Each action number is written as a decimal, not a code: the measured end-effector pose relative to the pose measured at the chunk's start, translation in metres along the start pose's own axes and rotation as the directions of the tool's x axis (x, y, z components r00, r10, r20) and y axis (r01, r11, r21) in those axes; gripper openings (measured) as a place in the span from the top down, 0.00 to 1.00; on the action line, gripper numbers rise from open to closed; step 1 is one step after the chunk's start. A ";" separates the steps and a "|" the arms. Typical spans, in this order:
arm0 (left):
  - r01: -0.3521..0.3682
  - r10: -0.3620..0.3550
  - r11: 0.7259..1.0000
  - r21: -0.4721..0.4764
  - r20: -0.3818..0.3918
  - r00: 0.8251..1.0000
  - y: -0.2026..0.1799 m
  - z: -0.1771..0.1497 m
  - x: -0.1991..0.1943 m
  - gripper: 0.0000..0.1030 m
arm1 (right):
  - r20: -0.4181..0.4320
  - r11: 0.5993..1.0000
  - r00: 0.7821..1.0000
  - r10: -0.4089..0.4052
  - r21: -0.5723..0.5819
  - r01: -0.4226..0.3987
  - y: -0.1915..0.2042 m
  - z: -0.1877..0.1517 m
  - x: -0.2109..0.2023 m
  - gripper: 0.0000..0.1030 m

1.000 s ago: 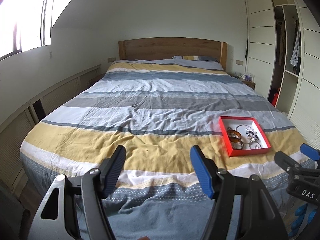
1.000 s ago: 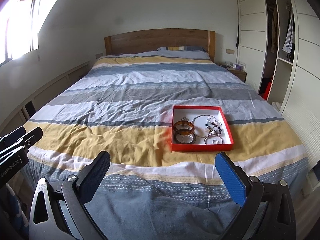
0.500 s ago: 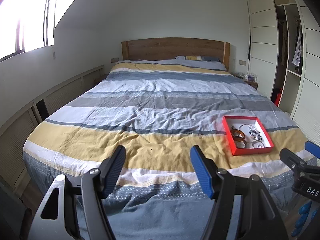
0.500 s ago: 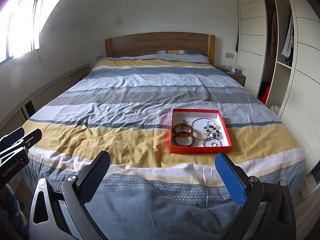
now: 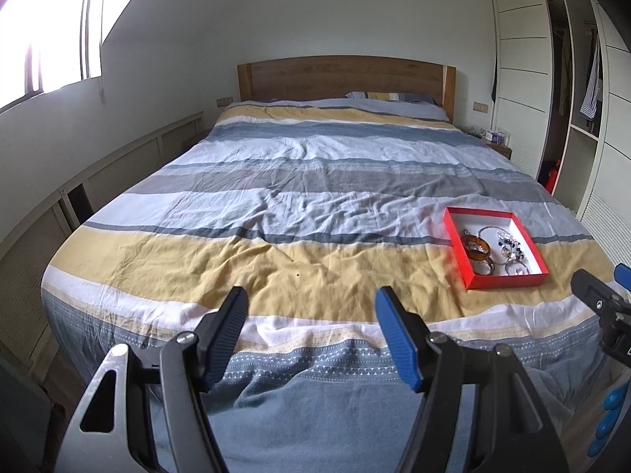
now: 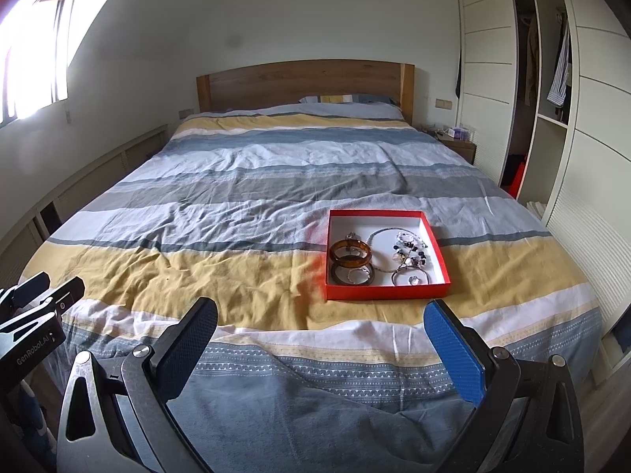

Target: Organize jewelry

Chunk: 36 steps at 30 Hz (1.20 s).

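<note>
Both cameras have drawn back a little from the bed (image 6: 252,181) since a second ago, so the red tray (image 6: 384,289) now sits slightly farther from the fingers in each view. It lies flat on the yellow stripe of the striped cover, toward the foot of the bed and on its right half.

Inside the tray, two amber-brown bangles (image 6: 350,255) lie at the left side, one partly over the other, with a darker ring and a thin silver ring just below them. A thin chain necklace (image 6: 380,232) curves through the middle, and a beaded bracelet (image 6: 410,247) with dark and clear beads lies at the right — a small silver ring sits near the front wall.

The left gripper (image 5: 311,315) hangs over the foot edge of the bed, fingers spread and holding nothing, well apart from the tray (image 5: 506,282). The right gripper (image 6: 320,325) is also spread wide and empty — the tray lies ahead of it, nearer its blue finger (image 6: 453,349).
</note>
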<state>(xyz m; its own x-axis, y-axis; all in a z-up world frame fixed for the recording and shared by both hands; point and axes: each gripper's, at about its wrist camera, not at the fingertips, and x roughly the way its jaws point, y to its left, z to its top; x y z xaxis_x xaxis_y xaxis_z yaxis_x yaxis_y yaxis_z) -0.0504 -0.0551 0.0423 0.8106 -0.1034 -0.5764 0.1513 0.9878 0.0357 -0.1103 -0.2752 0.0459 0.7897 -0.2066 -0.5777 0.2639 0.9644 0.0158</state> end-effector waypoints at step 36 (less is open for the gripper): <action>0.011 -0.009 0.999 0.031 -0.052 0.999 -0.009 -0.012 0.023 0.37 | -0.011 0.999 0.999 -0.032 0.016 0.032 -0.010 -0.008 0.018 0.00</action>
<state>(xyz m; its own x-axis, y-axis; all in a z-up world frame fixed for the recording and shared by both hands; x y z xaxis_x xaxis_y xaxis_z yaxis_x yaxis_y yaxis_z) -0.0397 -0.0652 0.0191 0.7786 -0.1063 -0.6184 0.1776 0.9826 0.0547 -0.1032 -0.2872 0.0286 0.7745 -0.2357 -0.5870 0.2980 0.9545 0.0098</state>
